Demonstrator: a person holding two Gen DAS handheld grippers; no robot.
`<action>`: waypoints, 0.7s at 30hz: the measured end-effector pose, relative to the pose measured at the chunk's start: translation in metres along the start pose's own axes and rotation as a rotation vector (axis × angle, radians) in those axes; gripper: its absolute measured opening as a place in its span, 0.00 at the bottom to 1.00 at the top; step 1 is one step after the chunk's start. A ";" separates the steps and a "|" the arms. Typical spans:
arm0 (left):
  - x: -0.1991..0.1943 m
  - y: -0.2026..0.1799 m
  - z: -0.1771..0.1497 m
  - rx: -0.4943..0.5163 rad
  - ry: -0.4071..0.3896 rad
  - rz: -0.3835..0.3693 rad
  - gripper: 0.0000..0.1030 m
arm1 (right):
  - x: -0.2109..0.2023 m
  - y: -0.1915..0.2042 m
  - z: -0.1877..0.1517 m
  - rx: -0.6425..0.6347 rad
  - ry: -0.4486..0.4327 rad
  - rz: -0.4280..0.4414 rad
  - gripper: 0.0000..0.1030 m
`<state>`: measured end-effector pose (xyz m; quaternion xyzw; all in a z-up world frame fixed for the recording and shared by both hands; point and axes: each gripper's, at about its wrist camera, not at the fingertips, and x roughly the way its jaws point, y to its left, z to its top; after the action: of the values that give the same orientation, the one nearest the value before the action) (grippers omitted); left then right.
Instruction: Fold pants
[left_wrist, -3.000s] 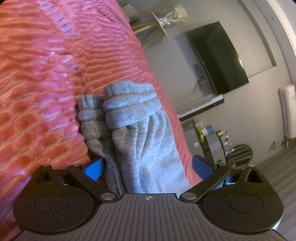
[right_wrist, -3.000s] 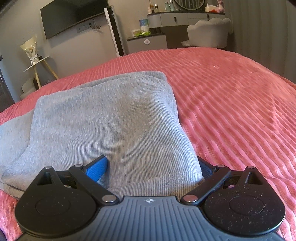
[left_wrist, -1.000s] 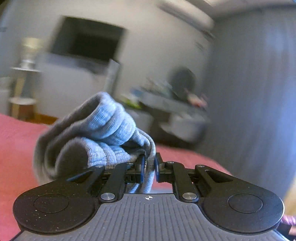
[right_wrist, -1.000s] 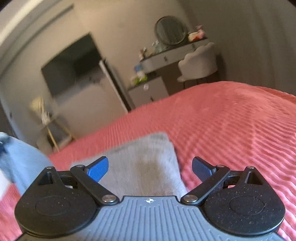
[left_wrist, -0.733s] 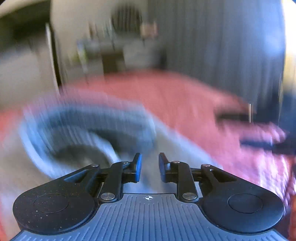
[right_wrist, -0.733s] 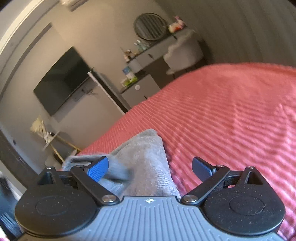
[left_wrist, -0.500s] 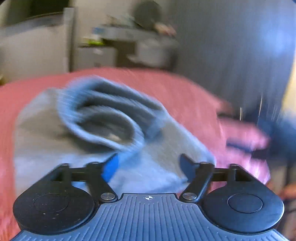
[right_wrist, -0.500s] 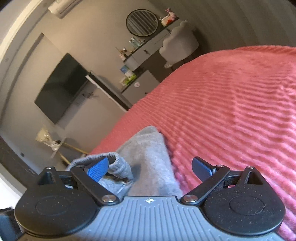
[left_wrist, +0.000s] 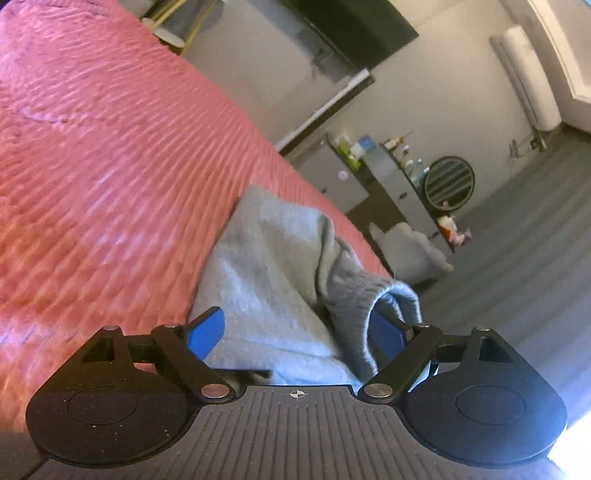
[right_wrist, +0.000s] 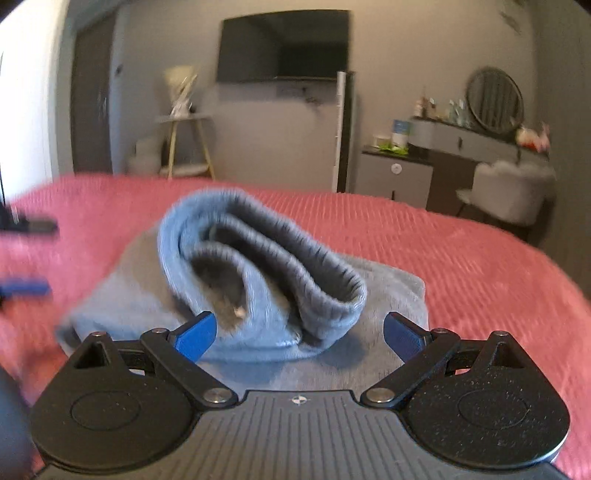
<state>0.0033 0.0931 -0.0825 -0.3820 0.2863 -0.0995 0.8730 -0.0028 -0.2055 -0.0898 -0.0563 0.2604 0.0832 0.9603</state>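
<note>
Left wrist view shows the left hand-held gripper, jaws just opened wide, straddling but not pinching the folded grey pants on the red bed, while the right hand-held gripper likewise gapes empty.

A bed with a ribbed pink-red cover carries everything. Grey pants lie folded directly on it, their ribbed waistband curled open on top. The cover around the pants shows bare.
</note>
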 end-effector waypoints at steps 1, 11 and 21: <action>0.003 0.000 -0.002 0.000 0.016 0.005 0.87 | 0.005 0.003 -0.003 -0.039 0.016 -0.028 0.94; 0.016 0.020 -0.007 -0.058 0.085 0.006 0.87 | 0.040 0.017 -0.001 -0.104 0.065 -0.061 0.94; 0.022 0.022 -0.013 -0.069 0.104 0.008 0.88 | 0.050 -0.001 0.014 0.145 0.014 0.077 0.94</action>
<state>0.0122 0.0914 -0.1148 -0.4052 0.3362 -0.1059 0.8435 0.0470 -0.1981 -0.1037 0.0230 0.2743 0.1008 0.9561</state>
